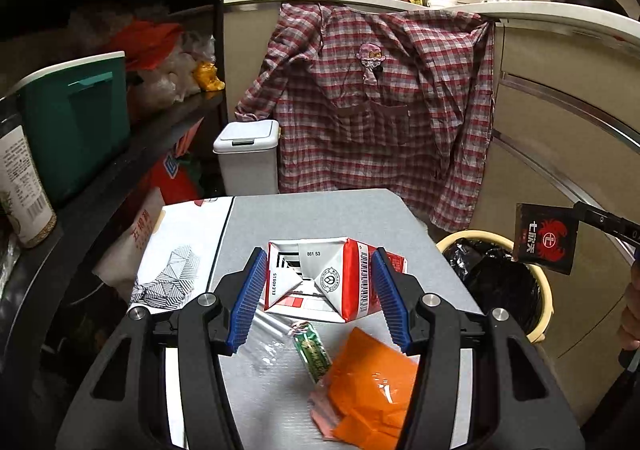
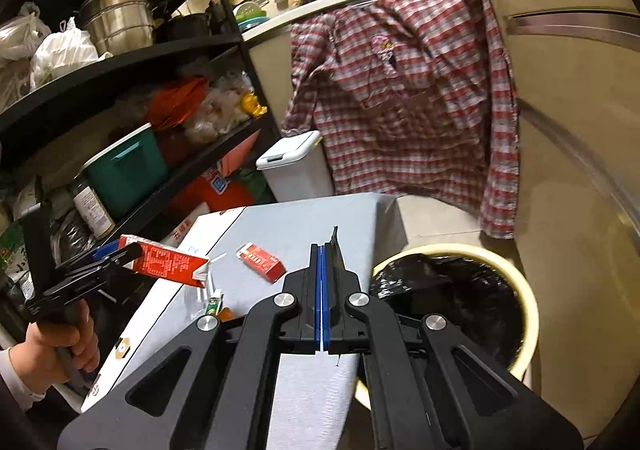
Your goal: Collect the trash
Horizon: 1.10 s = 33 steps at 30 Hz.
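mid-task. both grippers are loaded, nothing visibly dropped yet; i can't tell whether the bin already holds any trash, the liner is just dark folds. left gripper (image 1: 320,290) pinches a red and white carton (image 1: 320,282) across its sides, blue pads pressed on it, and the carton is lifted clear of the grey table (image 1: 320,213); in the right wrist view it hangs out over the table's left edge (image 2: 168,260). right gripper (image 2: 321,290) has its jaws pressed together on a thin black sachet (image 1: 546,238), seen edge-on in its own view (image 2: 335,250), held up near the round cream bin (image 1: 544,314) with the black liner, just off the table's right side.

left to collect, judging by the table: an orange packet (image 1: 372,390), a small green wrapper (image 1: 314,354), a clear plastic wrapper (image 1: 264,334), and a small red box (image 2: 262,262) further back.

pose: left gripper points forward and tilted down over the table; a hand (image 2: 60,342) grips its handle at the lower left of the right wrist view. right gripper also tilts down, aimed past the table corner with the bin mouth to its right. likely next is release of the sachet over the bin, then the carton.
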Tool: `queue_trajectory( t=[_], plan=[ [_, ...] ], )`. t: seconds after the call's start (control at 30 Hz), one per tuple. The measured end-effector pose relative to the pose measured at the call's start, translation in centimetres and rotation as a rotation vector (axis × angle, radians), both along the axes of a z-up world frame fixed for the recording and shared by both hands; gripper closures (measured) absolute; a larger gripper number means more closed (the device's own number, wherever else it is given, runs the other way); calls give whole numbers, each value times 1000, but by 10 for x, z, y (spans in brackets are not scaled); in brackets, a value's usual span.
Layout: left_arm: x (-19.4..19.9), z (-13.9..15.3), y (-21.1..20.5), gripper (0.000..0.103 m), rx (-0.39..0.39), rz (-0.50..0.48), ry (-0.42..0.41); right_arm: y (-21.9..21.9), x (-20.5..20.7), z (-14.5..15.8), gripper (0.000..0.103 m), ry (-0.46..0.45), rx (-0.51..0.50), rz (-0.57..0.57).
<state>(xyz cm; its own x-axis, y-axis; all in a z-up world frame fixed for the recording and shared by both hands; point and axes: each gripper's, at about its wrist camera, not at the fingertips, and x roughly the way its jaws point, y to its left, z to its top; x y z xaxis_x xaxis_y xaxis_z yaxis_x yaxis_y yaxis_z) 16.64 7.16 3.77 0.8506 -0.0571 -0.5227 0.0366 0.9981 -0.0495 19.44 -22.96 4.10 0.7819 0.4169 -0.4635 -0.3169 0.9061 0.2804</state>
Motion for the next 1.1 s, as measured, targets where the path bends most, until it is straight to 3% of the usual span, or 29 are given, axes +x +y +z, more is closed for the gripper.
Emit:
queue_trajectory(
  t=[0.6, 0.63, 0.67, 0.73, 0.83, 0.93, 0.97, 1.03, 1.07, 1.1],
  plan=[
    [-9, 15, -26, 51, -19, -1, -25, -25, 3, 7, 103, -21, -17, -77],
    [-8, 14, -28, 52, -16, -2, -23, -25, 4, 7, 103, -20, -17, -78],
    [-6, 14, -29, 78, -13, -4, -20, -26, 4, 6, 103, -19, -15, -78],
    [-1, 10, -29, 92, -20, -8, 14, -27, 5, 5, 103, -17, -15, -78],
    [6, 2, -29, 96, -8, -10, 54, -27, 6, 4, 103, -12, -11, -74],
    [10, -6, -19, 96, -56, 11, 81, -28, 7, 4, 103, -11, -8, -71],
    [12, -8, -14, 95, -73, 19, 94, -27, 7, 4, 103, -10, -4, -69],
    [15, -12, -6, 83, -85, 36, 114, -26, 6, 4, 103, -10, -3, -63],
    [16, -15, 0, 57, -88, 62, 125, -25, 6, 5, 103, -10, -4, -60],
    [16, -18, 4, 40, -93, 81, 130, -24, 6, 4, 103, -11, -7, -57]
  ],
)
